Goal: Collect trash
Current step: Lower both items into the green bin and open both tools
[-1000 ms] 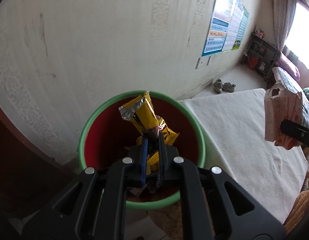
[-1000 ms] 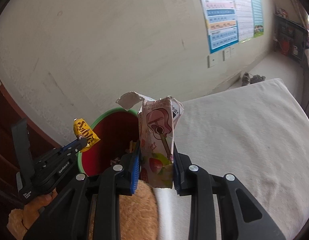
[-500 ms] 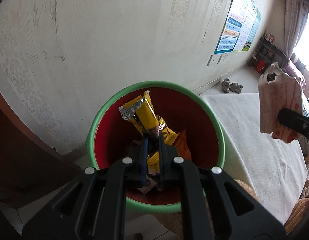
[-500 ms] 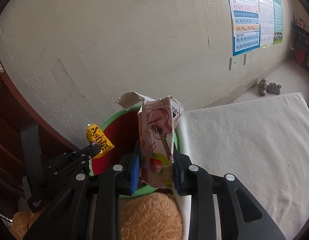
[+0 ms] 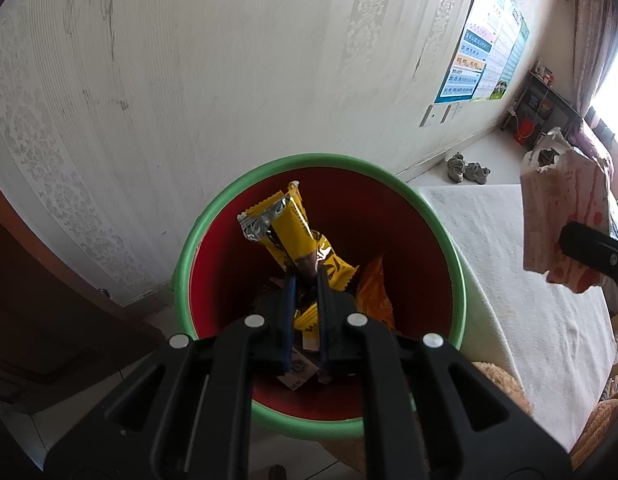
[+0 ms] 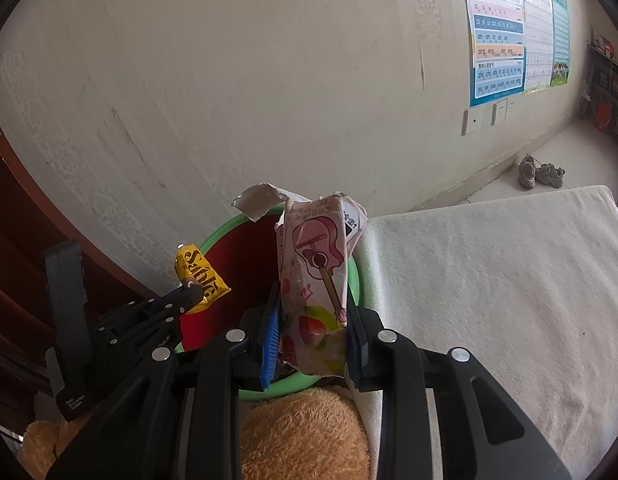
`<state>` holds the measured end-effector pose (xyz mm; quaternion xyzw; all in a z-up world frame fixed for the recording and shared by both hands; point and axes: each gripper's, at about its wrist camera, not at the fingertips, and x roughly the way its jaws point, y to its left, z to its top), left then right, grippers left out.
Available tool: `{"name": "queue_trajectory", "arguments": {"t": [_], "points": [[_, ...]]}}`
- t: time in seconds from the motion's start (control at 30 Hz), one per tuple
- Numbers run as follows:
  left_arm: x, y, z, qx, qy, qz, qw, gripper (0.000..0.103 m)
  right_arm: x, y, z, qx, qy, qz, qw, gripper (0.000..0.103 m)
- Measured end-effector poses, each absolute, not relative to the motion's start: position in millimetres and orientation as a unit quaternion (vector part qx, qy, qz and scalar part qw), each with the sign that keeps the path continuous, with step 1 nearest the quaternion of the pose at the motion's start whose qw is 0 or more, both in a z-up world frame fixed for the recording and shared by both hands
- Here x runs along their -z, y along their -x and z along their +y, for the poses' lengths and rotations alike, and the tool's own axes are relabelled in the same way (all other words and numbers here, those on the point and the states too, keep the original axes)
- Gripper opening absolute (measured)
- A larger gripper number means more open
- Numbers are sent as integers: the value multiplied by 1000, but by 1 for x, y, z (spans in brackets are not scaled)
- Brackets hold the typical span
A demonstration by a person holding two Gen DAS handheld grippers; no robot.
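Left wrist view: looks steeply down along its own fingers, straight into the mouth of the bin (image 5: 181, 264), close above it. Wall behind, mattress (image 5: 509, 320) edge at right.

Right wrist view: also angled down, set further right, over the mattress (image 6: 489, 300) corner nearest the bin (image 6: 217, 232), which is partly hidden.

Shared: bin, mattress, wall poster (image 5: 485, 52) (image 6: 497, 32), shoes (image 5: 467, 168) (image 6: 541, 174). Each view catches the other gripper: right gripper (image 5: 593, 252) at the left view's right edge, left gripper (image 6: 189, 292) at the right view's lower left.
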<state>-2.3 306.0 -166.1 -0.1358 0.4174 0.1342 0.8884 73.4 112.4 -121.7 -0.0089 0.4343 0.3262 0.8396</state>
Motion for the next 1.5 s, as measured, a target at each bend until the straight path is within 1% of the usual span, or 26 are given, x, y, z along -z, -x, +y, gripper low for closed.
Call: {"name": "queue_trajectory", "arguments": {"t": [0.7,0.73,0.8,0.93,1.0,1.2,1.37,1.5], "points": [[175,-3,310,-137,142,425,883,10,127,-77,121,-329,18,438,837,27],[175,-3,310,-138,142,425,883,11,127,-78,121,-330,18,438,836,27],[175,-3,311,-140,144,425,883,18,128,-77,121,-330,18,438,836,27],[173,-5,311,-142,143,423,883,23,129,-78,121,-330,19,440,835,27],[172,-4,313,-143,146,420,884,28,129,-78,121,-330,20,440,835,27],[166,1,315,-150,148,409,888,28,131,-79,126,-333,24,443,832,27],[156,12,325,-175,154,385,893,28,131,-80,137,-342,36,440,829,27],[144,17,328,-189,148,370,898,28,132,-82,145,-348,40,441,826,31]]}}
